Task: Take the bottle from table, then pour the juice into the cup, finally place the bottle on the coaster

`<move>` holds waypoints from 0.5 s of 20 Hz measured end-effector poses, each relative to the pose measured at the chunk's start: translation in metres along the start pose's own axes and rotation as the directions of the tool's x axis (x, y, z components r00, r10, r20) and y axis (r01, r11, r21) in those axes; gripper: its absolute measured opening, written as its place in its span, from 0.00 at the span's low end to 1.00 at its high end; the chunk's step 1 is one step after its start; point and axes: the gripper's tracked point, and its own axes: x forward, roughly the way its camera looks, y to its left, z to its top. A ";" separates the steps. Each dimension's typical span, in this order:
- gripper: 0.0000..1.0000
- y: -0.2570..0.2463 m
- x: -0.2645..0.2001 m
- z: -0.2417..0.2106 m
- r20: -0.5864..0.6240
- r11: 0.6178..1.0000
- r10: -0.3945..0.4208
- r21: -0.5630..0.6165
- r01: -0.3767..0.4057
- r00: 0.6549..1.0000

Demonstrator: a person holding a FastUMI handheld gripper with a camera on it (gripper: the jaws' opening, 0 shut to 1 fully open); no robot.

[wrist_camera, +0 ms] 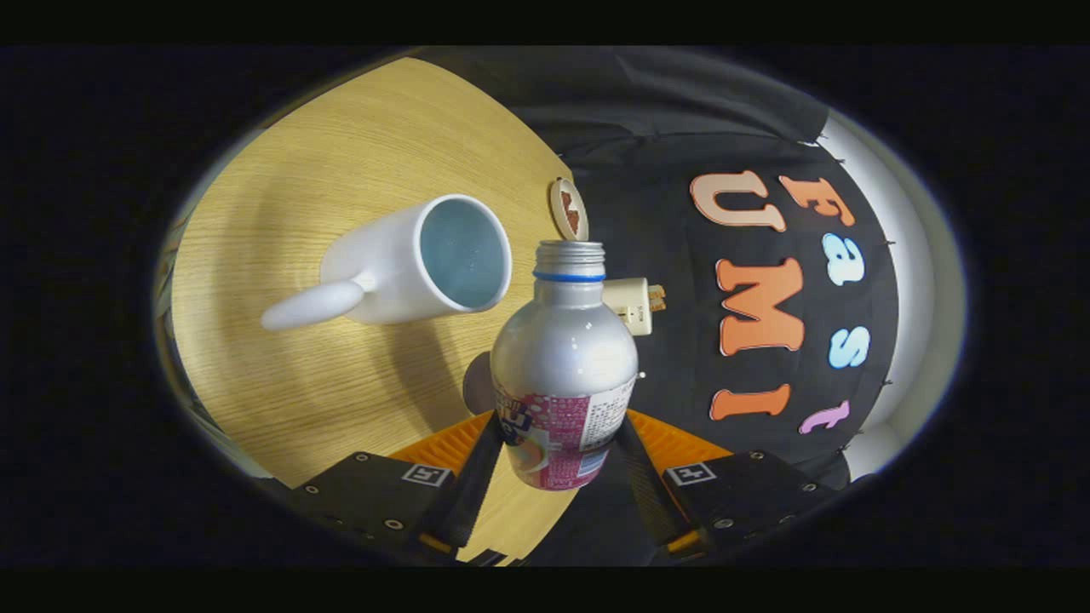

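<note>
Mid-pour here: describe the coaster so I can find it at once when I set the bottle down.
Start at the wooden table and go past the white cup to its far edge. The coaster is the small round pale disc there, beyond the silver bottle held in the gripper; flat, with a reddish-brown centre.

A staged recording booth, not a lived-in room. Shown by the black cloth wall (647,128) draped in folds right behind a pale, wood-grain laminate tabletop (281,366), with a plain white panel (915,281) past the cloth's edge. Set out like props on the tabletop: a white ceramic cup with a handle (409,264), a round light wooden coaster (568,209) near the far edge, a small cream-coloured boxy object (634,305) just beside it, kind hard to tell. Held up between the jaws of the handheld gripper (558,460), both fingers pressing its sides: an open silver metal bottle with a pink printed label (562,366). Square printed marker tags (426,474) on the gripper body.
</note>
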 end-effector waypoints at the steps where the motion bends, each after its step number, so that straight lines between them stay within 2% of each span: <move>1: 0.77 -0.001 0.000 -0.001 0.000 1.000 0.000 -0.011 0.000 1.000; 10: 0.77 -0.006 0.004 0.002 -0.020 0.988 -0.013 -0.155 0.010 1.000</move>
